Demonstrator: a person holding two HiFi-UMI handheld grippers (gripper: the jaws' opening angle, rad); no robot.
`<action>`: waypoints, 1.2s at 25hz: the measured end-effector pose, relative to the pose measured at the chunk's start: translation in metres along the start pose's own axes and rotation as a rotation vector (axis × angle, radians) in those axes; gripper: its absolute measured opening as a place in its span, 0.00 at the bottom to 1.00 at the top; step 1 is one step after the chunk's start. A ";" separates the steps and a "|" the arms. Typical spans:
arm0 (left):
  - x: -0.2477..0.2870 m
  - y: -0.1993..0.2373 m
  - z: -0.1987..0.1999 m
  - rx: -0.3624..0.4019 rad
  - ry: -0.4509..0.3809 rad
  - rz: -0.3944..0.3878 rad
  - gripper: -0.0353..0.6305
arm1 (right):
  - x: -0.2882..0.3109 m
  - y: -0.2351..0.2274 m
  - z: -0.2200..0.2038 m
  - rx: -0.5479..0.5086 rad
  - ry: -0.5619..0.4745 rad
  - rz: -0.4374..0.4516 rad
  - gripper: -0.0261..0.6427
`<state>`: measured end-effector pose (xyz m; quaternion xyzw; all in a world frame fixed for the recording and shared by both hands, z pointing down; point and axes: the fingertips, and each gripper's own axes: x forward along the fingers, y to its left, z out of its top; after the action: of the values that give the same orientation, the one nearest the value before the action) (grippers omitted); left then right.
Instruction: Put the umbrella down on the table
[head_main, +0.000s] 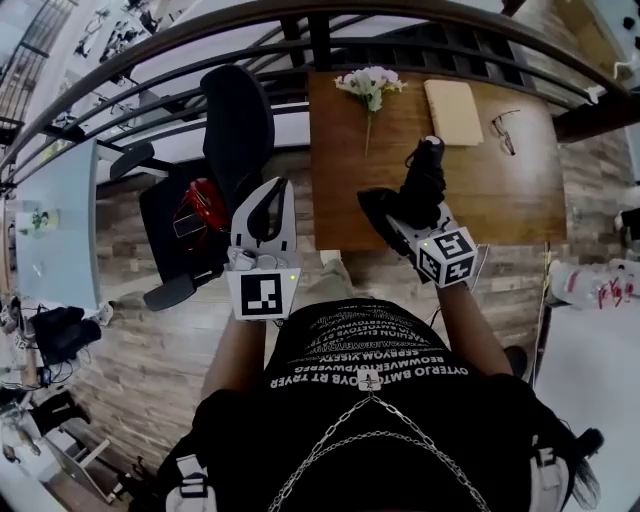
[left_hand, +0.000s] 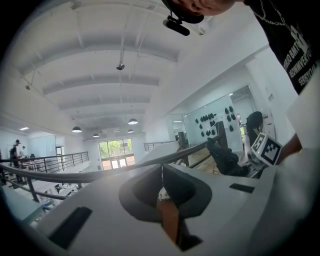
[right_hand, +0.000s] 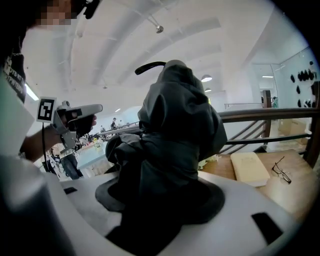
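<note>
The black folded umbrella (head_main: 425, 172) is being pinched in the right tongs (head_main: 405, 215), which are holding it over the near part of the wooden surface (head_main: 520, 200). Flowers (head_main: 370, 85), a book (head_main: 453, 110) and glasses (head_main: 505, 130) are lying farther back. The left tongs (head_main: 268, 195) are hovering left of the surface, pressed together on nothing.

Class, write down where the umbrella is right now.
Head view, right of centre: the umbrella is held in the right gripper over the table's near edge, with the flowers beyond it.

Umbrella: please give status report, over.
Right claw shut on umbrella, not yet down. Left claw shut, empty. Table: flowers, notebook, glasses at far side.
</note>
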<state>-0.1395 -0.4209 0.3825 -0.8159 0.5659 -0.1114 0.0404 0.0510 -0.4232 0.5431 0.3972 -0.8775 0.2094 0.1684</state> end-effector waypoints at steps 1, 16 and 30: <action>0.002 0.002 -0.002 0.000 0.003 -0.001 0.10 | 0.007 -0.002 -0.007 0.009 0.019 0.002 0.44; -0.006 0.021 -0.046 -0.054 0.084 0.039 0.10 | 0.097 -0.042 -0.135 0.095 0.325 -0.005 0.44; -0.040 0.014 -0.043 -0.059 0.085 0.066 0.10 | 0.102 -0.059 -0.178 0.119 0.449 -0.068 0.57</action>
<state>-0.1748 -0.3860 0.4158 -0.7920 0.5969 -0.1281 -0.0041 0.0548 -0.4330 0.7563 0.3793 -0.7902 0.3382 0.3425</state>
